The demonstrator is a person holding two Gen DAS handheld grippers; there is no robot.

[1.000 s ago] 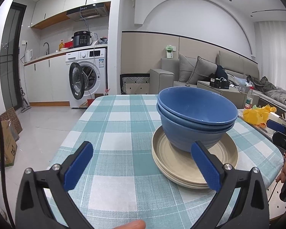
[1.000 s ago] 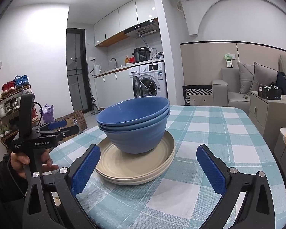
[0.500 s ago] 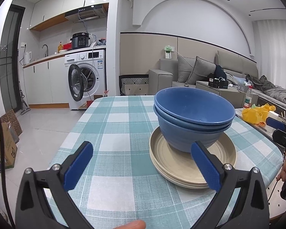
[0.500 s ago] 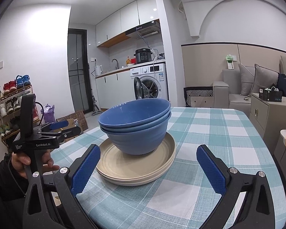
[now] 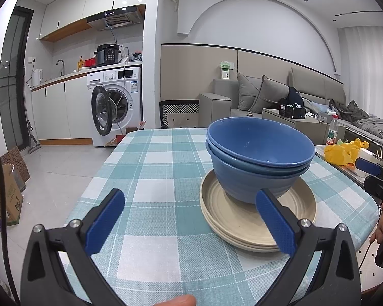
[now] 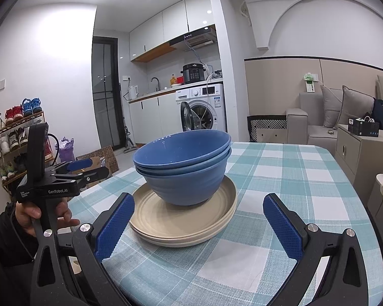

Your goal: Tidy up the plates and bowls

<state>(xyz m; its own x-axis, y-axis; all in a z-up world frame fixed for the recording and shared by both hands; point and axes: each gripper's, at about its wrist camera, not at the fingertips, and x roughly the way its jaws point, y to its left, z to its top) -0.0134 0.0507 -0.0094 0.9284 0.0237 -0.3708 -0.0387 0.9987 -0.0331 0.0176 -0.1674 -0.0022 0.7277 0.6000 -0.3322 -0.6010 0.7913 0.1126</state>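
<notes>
A stack of blue bowls [image 5: 258, 158] sits nested on a stack of beige plates [image 5: 227, 214] on the checked tablecloth [image 5: 150, 178]. The same bowls [image 6: 186, 163] and plates [image 6: 171, 219] show in the right wrist view. My left gripper [image 5: 189, 224] is open and empty, held just short of the plates, with its right finger in front of their rim. My right gripper [image 6: 199, 224] is open and empty, close in front of the plates on the other side. The left gripper also shows in the right wrist view [image 6: 84, 168], off the table's left edge.
The table edge [image 5: 94, 191] drops to the floor on the left. A yellow bag [image 5: 344, 150] and a bottle [image 5: 332, 132] sit on a unit past the table's right side. A washing machine [image 5: 115, 107] and a sofa [image 5: 268, 97] stand behind.
Both grippers have drifted slightly, and the stack has shifted a little in each view. Neither gripper has opened, shut or touched anything.
</notes>
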